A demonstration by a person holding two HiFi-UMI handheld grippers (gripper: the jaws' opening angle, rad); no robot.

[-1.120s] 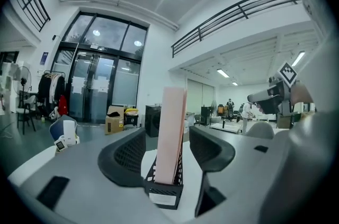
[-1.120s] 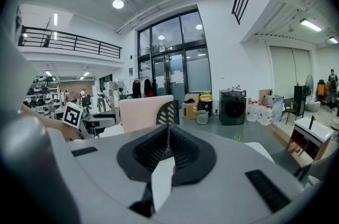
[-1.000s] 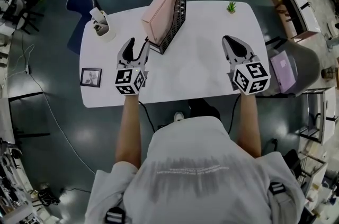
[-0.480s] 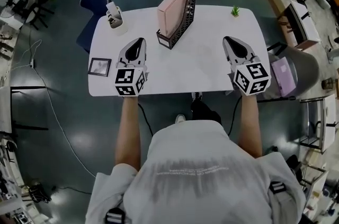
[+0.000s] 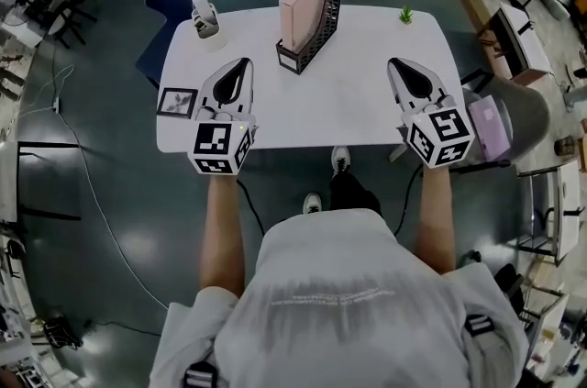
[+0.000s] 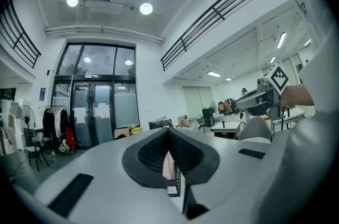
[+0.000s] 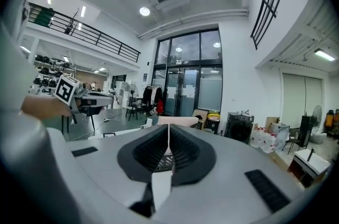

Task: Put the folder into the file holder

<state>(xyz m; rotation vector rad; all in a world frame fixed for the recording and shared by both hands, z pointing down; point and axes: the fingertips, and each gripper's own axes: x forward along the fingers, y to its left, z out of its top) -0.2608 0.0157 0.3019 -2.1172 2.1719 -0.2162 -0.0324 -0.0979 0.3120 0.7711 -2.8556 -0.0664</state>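
Pink folder (image 5: pixel 304 3), flat slab, stands upright inside black mesh file holder (image 5: pixel 323 33), far half of white table (image 5: pixel 367 93). Jaws of left gripper (image 5: pixel 237 70) just closed together, empty. Jaws of right gripper (image 5: pixel 401 67) together, empty. Holder ahead, between both, well apart.

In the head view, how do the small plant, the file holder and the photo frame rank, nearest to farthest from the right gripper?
1. small plant, just beyond the right gripper, at the far edge.
2. file holder, far middle, to its left.
3. photo frame, at the left edge.
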